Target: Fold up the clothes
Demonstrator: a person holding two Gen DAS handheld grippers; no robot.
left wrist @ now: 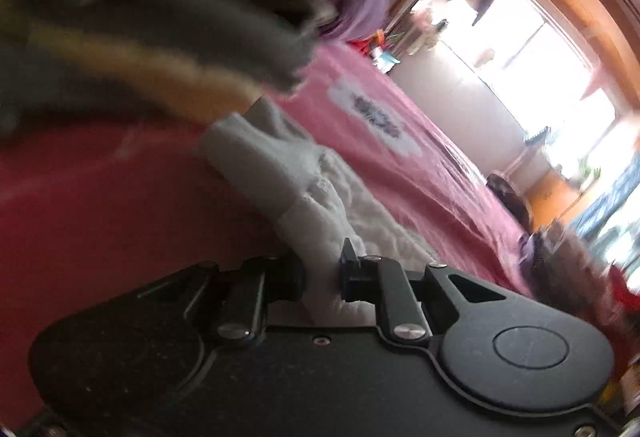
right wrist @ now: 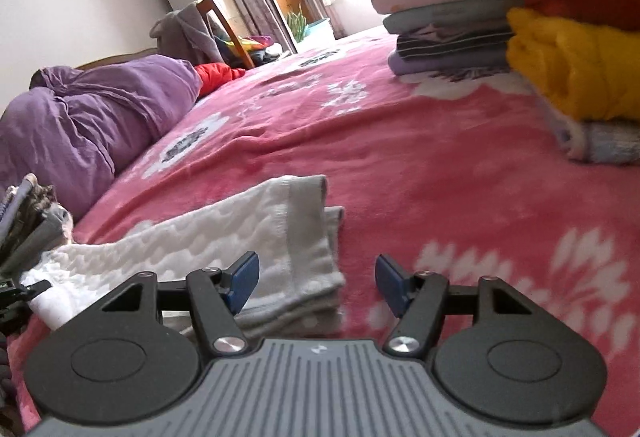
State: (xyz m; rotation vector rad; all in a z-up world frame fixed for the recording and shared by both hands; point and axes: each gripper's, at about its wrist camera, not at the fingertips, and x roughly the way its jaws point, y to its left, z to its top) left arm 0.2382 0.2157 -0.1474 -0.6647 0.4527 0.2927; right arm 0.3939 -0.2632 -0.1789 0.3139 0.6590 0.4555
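1. Right wrist view: the right gripper is held low over the pink floral blanket with its jaws spread wide and nothing between them; its left blue pad rests against the grey cuffed end of the white quilted garment, while the right pad is clear of the cloth.
2. The garment is laid flat across the near part of the bed, its cuffed ends doubled one over the other, which suggests a fold already begun.
3. In the left wrist view the left gripper is seen closed on a bunched, rope-like stretch of the same white garment, probably so that one end is anchored while the other end is worked.
4. The upper left of that view is filled by a dark, blurred shape with a tan stripe; what it is cannot be told.
5. A stack of folded clothes is set at the far right of the bed, beside a yellow folded piece, presumably as the place for finished items.
6. A purple bundle is left near the far left edge, apparently not yet folded.
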